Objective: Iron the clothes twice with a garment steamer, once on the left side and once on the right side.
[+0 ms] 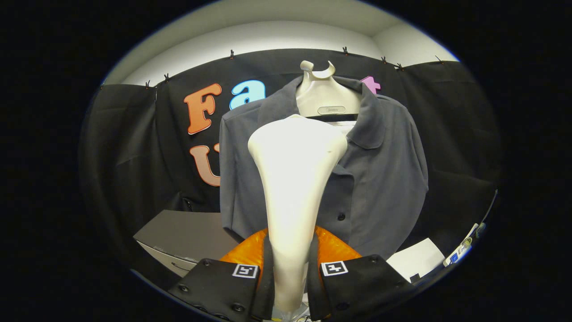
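Garment steamer point(295, 179), pale, upright, head flaring wide at top, handle narrowing down between the fingers. Gripper point(290, 273) closed onto the handle, both fingers pressing its sides, a square marker on each finger top. Steamer head sits in front of the shirt's chest, slightly left of the placket; can't tell if touching. Grey shirt point(380, 179) hangs just beyond the steamer on a pale hanger point(324, 96), collar open, dark buttons down the front. Orange thing point(333, 248) low behind the fingers, near the shirt hem. Dark flat-topped box point(187, 232) to the near left. White sheet point(415, 259) to the near right, small clutter past it, too blurred to name.
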The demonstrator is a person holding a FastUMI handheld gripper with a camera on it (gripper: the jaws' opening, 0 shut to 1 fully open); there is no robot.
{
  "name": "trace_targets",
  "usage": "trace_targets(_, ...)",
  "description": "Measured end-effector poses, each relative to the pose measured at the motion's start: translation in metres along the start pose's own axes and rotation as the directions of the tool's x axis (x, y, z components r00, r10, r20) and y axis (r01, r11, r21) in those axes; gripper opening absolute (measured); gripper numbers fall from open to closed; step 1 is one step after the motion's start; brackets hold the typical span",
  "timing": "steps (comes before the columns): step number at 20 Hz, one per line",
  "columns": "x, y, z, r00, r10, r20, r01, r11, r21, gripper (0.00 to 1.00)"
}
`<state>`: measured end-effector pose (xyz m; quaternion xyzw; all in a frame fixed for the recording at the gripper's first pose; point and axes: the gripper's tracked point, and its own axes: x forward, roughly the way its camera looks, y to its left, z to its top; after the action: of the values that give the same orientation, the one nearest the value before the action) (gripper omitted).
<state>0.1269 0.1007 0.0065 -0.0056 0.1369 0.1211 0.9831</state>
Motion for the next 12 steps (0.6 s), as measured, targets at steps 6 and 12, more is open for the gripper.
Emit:
trace_targets(6, 0.029, -0.003, -0.028, 0.998, 0.02, -0.052, -0.02, 1.0, -0.01, 0.37)
trace_targets(12, 0.043, -0.007, -0.057, 0.994, 0.042, -0.105, -0.043, 0.999, -0.01, 0.37)
